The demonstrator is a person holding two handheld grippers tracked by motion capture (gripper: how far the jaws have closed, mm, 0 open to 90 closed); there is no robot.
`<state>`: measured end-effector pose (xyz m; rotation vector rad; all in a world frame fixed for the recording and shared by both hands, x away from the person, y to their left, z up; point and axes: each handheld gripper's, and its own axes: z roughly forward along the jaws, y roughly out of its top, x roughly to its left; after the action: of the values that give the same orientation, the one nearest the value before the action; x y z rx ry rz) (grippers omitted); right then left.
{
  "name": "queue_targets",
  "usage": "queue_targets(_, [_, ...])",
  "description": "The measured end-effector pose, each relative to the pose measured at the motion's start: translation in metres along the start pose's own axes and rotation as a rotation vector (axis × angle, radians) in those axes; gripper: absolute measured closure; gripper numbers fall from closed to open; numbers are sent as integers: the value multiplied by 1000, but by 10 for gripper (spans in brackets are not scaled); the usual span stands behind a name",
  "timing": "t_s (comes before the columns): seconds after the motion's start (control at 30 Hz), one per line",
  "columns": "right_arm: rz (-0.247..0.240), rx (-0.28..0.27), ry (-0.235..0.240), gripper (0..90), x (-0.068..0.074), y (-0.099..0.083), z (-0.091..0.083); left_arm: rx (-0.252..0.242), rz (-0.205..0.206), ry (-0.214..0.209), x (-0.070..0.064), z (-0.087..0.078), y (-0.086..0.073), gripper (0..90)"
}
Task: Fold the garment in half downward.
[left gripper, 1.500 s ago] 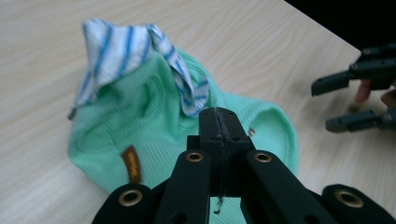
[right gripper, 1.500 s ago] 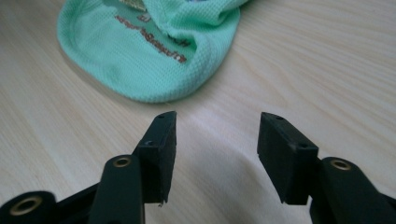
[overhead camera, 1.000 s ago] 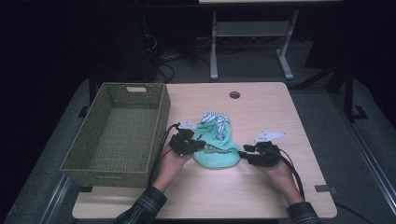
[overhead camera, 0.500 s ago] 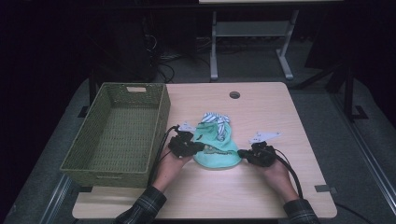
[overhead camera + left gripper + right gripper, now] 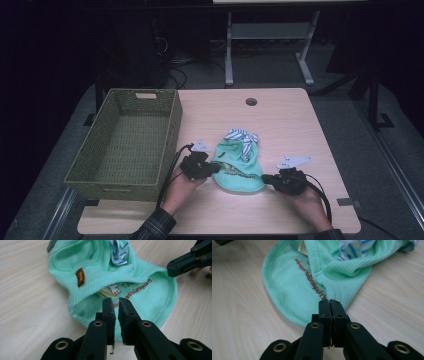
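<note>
Lying on a pale wooden table (image 5: 280,125) in a dark room, mint garment (image 5: 239,167) pinched by both closed grippers' jaws.

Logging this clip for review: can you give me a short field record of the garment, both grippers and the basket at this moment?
garment: mint green knit top, crumpled on the table, brown print on it, a blue and white striped cloth at its far end
left gripper: at the garment's left edge, jaws nearly shut, a thin gap between them
right gripper: at the garment's near right edge, jaws shut on the hem
basket: green woven, left of the garment, nothing in it
</note>
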<state>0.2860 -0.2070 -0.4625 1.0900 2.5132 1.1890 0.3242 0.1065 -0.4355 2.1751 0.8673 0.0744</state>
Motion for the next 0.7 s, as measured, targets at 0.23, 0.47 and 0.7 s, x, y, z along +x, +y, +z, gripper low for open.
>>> queue_targets(0.23, [9, -15, 30, 797, 11, -12, -14, 29, 26, -29, -18, 6, -12, 826])
queue_targets(0.47, [18, -49, 15, 764, -1, 0, -19, 64, 52, -37, -22, 17, -12, 827])
queue_targets(0.7, [28, -58, -5, 894, -23, 16, -13, 95, 64, -23, -19, 23, -15, 833])
